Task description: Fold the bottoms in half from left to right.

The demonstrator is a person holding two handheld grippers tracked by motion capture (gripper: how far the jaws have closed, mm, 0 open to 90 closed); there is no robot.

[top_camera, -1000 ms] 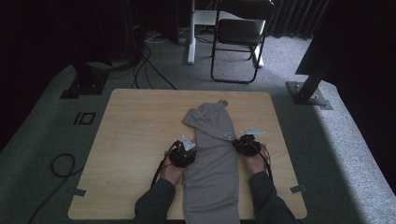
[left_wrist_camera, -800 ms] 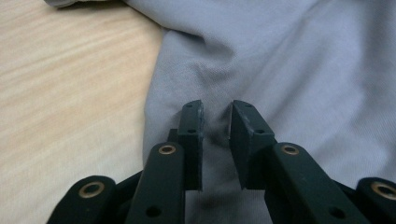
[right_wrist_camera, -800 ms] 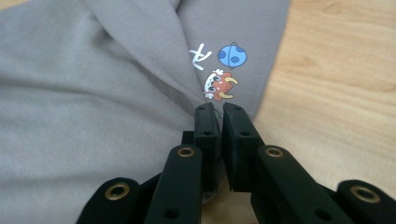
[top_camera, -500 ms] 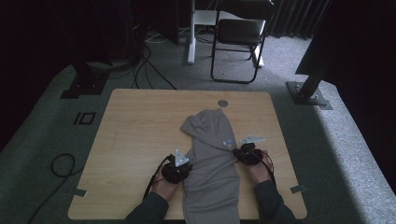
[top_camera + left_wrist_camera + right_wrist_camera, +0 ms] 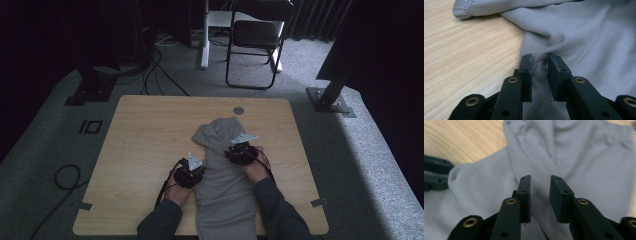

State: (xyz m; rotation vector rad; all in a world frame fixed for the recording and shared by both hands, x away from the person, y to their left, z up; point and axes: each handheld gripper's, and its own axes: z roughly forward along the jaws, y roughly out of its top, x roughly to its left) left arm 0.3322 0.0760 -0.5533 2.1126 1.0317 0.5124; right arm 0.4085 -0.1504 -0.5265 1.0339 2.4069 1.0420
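A grey, soft knitted garment (image 5: 220,175) lies flat on the light wooden desk (image 5: 150,130), running from the near edge at 6 o'clock up toward the middle, where its narrower rounded end sits just below a small round metal grommet (image 5: 238,110) set in the desktop at 12 o'clock.

The left gripper (image 5: 190,173) rests at the garment's edge at about 7 o'clock of the desk. In the left gripper view, a pinched ridge of grey cloth (image 5: 574,37) rises between its jaws, which stand only a little apart with both pads against the fold; a gathered elastic hem lies toward 11 o'clock on the bare wood. The left jaws had closed in and have just eased slightly.

The right gripper (image 5: 242,152) sits on top of the garment near the desk's centre, toward 5 o'clock. In the right gripper view its jaws stand a small gap apart over the cloth (image 5: 579,157), and no fold is visibly clamped; they have just been opening. The left gripper's dark jaws show at 9 o'clock in that view.
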